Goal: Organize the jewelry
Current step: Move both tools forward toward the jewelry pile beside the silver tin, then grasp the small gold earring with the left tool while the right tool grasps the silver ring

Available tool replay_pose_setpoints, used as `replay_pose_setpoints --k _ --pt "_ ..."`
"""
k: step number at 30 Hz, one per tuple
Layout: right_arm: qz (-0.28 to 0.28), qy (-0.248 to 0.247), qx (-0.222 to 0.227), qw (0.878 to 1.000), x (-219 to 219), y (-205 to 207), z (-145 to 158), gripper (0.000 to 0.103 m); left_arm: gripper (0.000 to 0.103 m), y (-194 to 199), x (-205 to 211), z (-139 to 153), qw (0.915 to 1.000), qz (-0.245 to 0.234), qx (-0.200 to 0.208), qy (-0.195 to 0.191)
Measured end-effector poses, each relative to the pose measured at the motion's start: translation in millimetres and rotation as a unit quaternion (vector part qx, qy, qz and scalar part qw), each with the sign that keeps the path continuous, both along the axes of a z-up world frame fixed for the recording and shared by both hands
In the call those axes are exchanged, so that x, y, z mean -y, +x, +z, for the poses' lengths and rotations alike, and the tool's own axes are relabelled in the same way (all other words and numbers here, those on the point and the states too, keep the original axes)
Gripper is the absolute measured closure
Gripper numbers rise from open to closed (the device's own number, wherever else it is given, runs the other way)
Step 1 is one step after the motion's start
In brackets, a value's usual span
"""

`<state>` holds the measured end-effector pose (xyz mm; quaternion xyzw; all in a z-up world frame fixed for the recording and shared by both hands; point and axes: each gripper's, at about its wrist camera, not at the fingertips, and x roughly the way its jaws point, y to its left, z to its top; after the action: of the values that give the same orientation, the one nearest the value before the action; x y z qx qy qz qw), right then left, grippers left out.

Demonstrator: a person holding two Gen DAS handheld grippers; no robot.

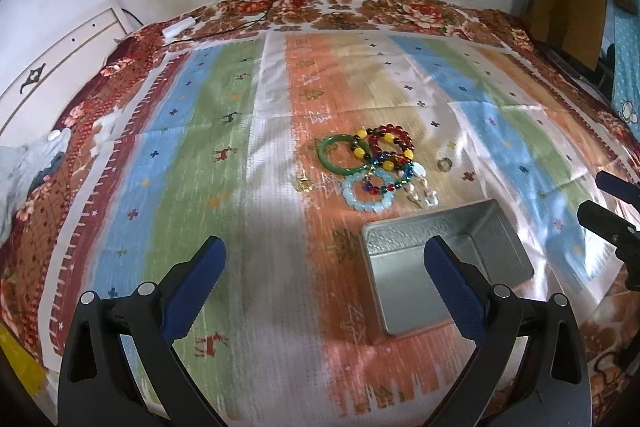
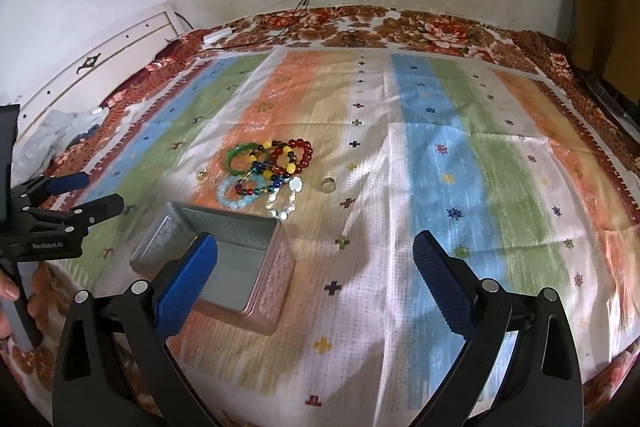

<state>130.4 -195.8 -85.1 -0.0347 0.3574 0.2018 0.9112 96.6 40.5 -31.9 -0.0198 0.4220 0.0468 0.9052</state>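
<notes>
- Since both claws hang wide apart over the bed with nothing between the pads, I'd call this the start: nothing picked yet, tin [image 1: 448, 267] looks empty.
- Left gripper [image 1: 324, 259]: jaws spread, holding nothing, lower centre of the left wrist frame; its right finger overlaps the tin's near-left wall in view.
- Right gripper [image 2: 316, 255]: jaws likewise spread and empty, lower centre of the right wrist frame; tin sits lower left of centre there.
- Jewelry pile sits mid-frame on the striped cloth [image 1: 240, 187], just beyond the tin's far edge: green bangle [image 1: 340, 157], red bead bracelet [image 1: 394, 141], pale blue bead bracelet [image 1: 366, 193], a multicolour strand and a white pearly piece tangled together.
- Two strays apart from the pile: small gold pendant [image 1: 304, 183] left of it, ring [image 1: 444, 164] right of it.
- Next move, my read: pick one outer piece. The bangle or the blue bracelet looks easiest. Pinch its rim and drop it in the tin. Overlapping strands may drag neighbours along.
- Hard to tell: which bracelet lies over which; pendant and ring too small for detail; tin floor partly hidden by fingers; right gripper is cut off at right edge of the left view.
</notes>
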Motion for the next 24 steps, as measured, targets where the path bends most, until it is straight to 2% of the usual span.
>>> replay_pose_setpoints --k 11,20,24 --pt "0.001 -0.022 -0.008 1.000 -11.0 31.9 -2.0 0.004 0.006 31.0 -9.7 -2.9 0.9999 0.006 -0.013 0.007" --pt "-0.003 -0.042 -0.052 0.998 -11.4 72.8 -14.3 0.004 0.006 59.4 -20.1 -11.9 0.9993 0.016 -0.033 0.004" --pt "-0.006 -0.048 -0.079 0.996 -14.1 90.4 -25.8 0.004 0.006 70.1 -25.6 -17.3 0.9988 0.018 -0.044 -0.010"
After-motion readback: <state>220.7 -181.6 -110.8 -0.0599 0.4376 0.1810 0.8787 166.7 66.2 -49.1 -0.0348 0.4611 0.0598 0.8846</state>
